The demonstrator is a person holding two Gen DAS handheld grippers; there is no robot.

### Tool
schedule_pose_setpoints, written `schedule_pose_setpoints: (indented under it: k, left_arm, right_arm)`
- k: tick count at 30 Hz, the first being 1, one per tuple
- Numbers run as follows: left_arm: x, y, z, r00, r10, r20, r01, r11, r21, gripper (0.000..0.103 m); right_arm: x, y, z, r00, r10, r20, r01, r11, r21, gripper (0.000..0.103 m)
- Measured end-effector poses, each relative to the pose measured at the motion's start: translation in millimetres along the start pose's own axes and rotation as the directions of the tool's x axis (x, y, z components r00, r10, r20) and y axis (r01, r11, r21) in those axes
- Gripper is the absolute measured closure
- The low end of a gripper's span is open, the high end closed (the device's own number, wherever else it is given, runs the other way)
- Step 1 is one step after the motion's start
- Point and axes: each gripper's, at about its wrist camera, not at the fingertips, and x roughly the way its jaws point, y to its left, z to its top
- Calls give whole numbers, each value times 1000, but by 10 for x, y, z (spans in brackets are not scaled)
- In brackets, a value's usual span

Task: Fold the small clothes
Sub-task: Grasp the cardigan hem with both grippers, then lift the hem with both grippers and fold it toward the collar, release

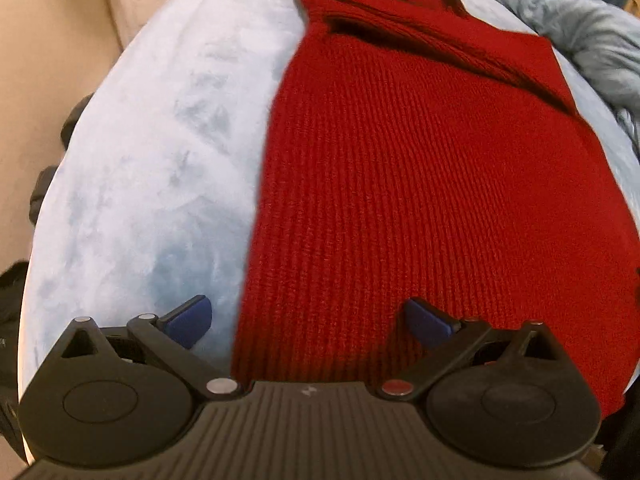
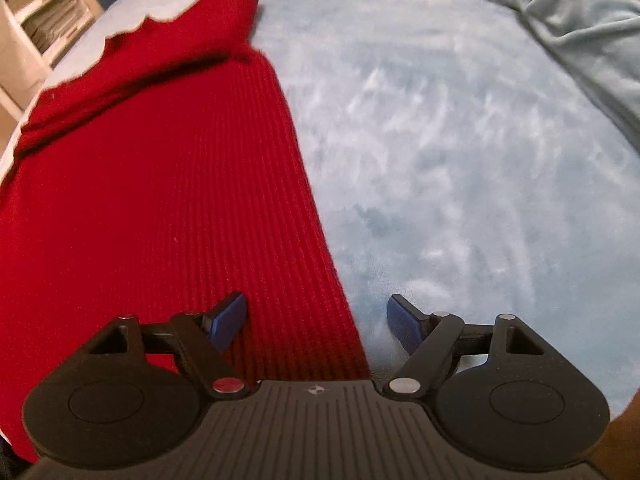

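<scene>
A red ribbed knit garment lies flat on a pale blue fleece blanket, its sleeves folded across the far end near the collar with small snaps. My left gripper is open above the garment's near left edge, one blue pad over the blanket, the other over the knit. In the right wrist view the same red garment fills the left half. My right gripper is open astride its near right edge, left pad over the knit, right pad over the blanket. Nothing is pinched by either.
A crumpled grey-blue cloth lies at the far right of the blanket, and shows as a grey-blue cloth in the right wrist view. White shelves stand beyond the far left edge. Beige floor lies left of the surface.
</scene>
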Motion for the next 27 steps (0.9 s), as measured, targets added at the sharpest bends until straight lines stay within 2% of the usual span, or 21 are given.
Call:
schedule_pose_setpoints:
  k: [5,9,10,11,12,13,14,15,18,23,27]
  left_arm:
    - [-48,47,-77,999,-40,-6,40,999,9,0]
    - [-102,12,-173,997,-76,-20,77,996,34,0]
    - [-113,-25,-182,995,-92,-34,93,995,37,4]
    - [-144,-53,-194,994,-101,-40,103,994,34,11]
    - [-188,-99,-201,995,-94,-36,95,995,32,28]
    - [-253,-113,-198,994,-104,-33,105,994,26,57]
    - [-316,-104,-201,993,-113,-25,113,994,7,70]
    - [-376,-79,-193,992,-123,-21,123,992,-21,81]
    - [-602,-26,-161,987,-160,10,160,983,-86,84]
    - [-1170,-164,-167,981,-158,115,165,985,-49,84]
    - [-1516,-216,-394,972,-175,158,185,982,-46,85]
  right_arm:
    - [-93,-22,-129,998,57,3,-57,998,-4,20]
    - [-118,-61,-143,992,117,-39,-116,993,36,21]
    - [-139,-52,-150,991,126,-50,-125,992,35,27]
    - [-158,-34,-162,990,131,-61,-129,991,30,39]
    - [-185,-17,-177,989,131,-68,-129,991,30,47]
    - [-202,-11,-190,984,159,-83,-156,987,40,79]
    - [-228,-10,-202,974,206,-96,-200,977,70,84]
    - [-289,22,-201,976,203,-82,-198,978,70,84]
    - [-551,98,-100,982,189,-12,-188,981,48,85]
    - [-1184,111,43,964,239,120,-244,969,28,86]
    - [-1548,55,-120,955,248,163,-255,967,17,86]
